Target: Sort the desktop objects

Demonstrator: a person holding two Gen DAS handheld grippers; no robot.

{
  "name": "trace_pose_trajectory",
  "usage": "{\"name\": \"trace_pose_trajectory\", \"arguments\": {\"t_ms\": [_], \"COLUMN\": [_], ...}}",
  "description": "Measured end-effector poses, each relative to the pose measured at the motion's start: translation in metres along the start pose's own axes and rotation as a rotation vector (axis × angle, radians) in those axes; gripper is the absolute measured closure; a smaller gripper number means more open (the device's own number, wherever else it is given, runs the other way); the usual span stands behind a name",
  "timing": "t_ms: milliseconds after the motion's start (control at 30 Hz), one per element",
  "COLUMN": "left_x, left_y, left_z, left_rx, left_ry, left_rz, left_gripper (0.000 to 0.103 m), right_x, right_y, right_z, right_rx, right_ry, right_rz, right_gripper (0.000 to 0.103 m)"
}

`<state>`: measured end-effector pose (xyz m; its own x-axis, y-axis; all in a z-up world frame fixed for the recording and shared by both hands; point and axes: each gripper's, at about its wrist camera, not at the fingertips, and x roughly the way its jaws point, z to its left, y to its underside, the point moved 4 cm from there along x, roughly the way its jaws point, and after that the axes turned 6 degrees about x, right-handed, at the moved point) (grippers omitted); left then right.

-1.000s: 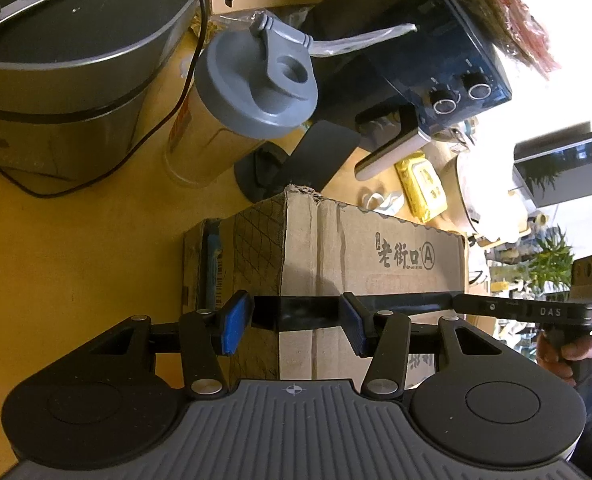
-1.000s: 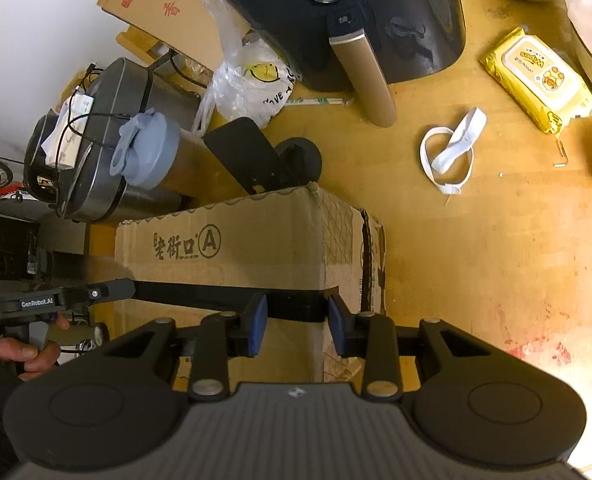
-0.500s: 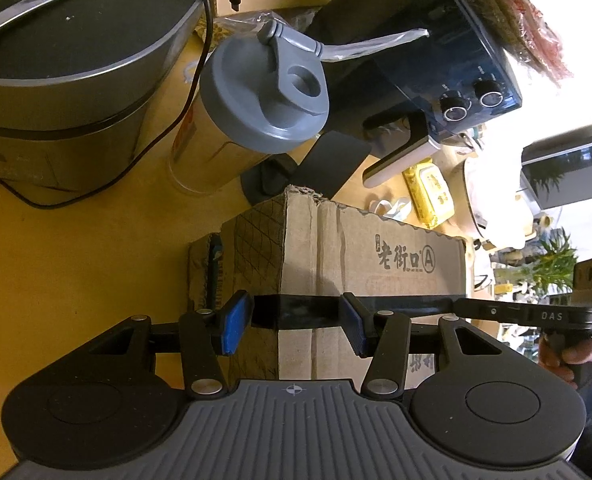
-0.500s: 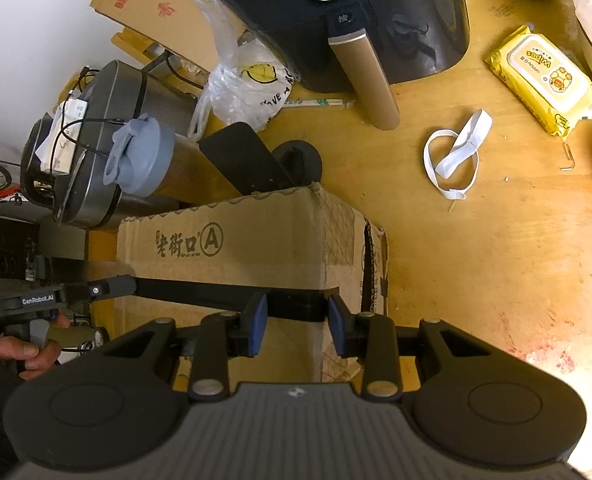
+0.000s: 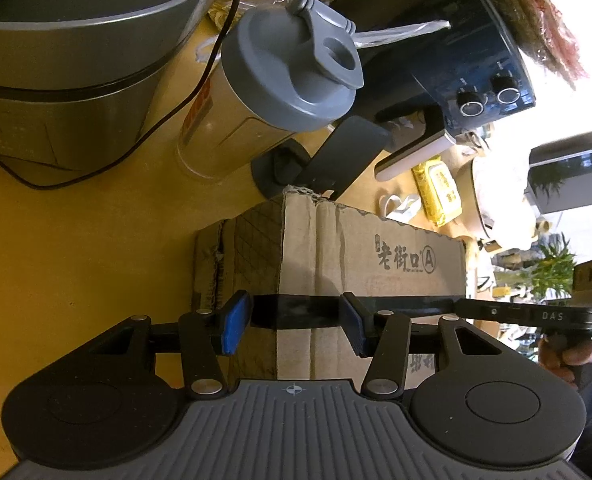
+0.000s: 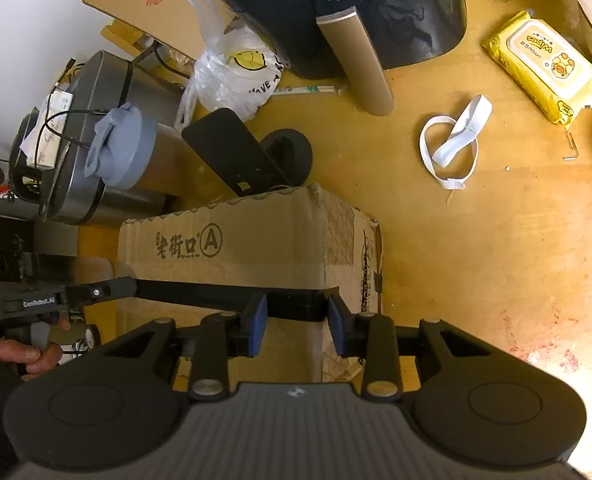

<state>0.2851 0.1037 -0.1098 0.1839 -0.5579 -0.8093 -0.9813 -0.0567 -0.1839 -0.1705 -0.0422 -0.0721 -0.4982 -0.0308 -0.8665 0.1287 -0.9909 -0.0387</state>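
Left wrist view: the left claw point(image 5: 296, 322) grips a black bar above the cardboard box point(image 5: 359, 264); a shaker bottle point(image 5: 272, 96) stands at 12 o'clock on the desk point(image 5: 76, 240).

Right wrist view: the right claw point(image 6: 294, 330) clamps the bar's other end. Wipes point(image 6: 543, 64) and a white strap point(image 6: 453, 144) lie loose at 2 o'clock, so sorting looks unfinished.
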Motion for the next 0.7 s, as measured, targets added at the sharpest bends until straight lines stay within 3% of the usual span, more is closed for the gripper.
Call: {"name": "trace_pose_trajectory", "arguments": {"t_ms": [267,300,333,367,400,433,467,700], "left_x": [0.003,0.002,0.002,0.002,0.002,0.002,0.002,0.0], "left_y": [-0.002,-0.002,-0.002,-0.002,-0.002,-0.002,-0.002,-0.001], "left_z": [0.0,0.001,0.001,0.002,0.003,0.003,0.004,0.009], "left_rx": [-0.004,-0.007,-0.011,-0.015,-0.018,-0.022,-0.025,-0.049], "left_ry": [0.001,-0.003,-0.007,-0.011,-0.016,-0.02,-0.024,-0.051], "left_rz": [0.002,0.0,-0.001,-0.003,-0.005,-0.007,-0.009,-0.02], "left_gripper": [0.055,0.055,0.054,0.049,0.041,0.019,0.004,0.004], "right_x": [0.0,0.0,0.0,0.0,0.0,0.0,0.0,0.01], "right_y": [0.0,0.0,0.0,-0.001,-0.002,-0.002,-0.002,0.001], "right_z": [0.0,0.0,-0.001,-0.002,-0.003,-0.004,-0.005,-0.01], "right_rx": [0.003,0.007,0.012,0.017,0.023,0.026,0.028,0.042], "right_ry": [0.003,0.002,0.001,0.005,0.017,0.026,0.032,0.008], "right_rz": [-0.004,-0.006,-0.01,-0.016,-0.031,-0.051,-0.072,-0.067], "right_gripper": [0.075,0.069,0.058,0.039,0.0,0.0,0.0,0.0]}}
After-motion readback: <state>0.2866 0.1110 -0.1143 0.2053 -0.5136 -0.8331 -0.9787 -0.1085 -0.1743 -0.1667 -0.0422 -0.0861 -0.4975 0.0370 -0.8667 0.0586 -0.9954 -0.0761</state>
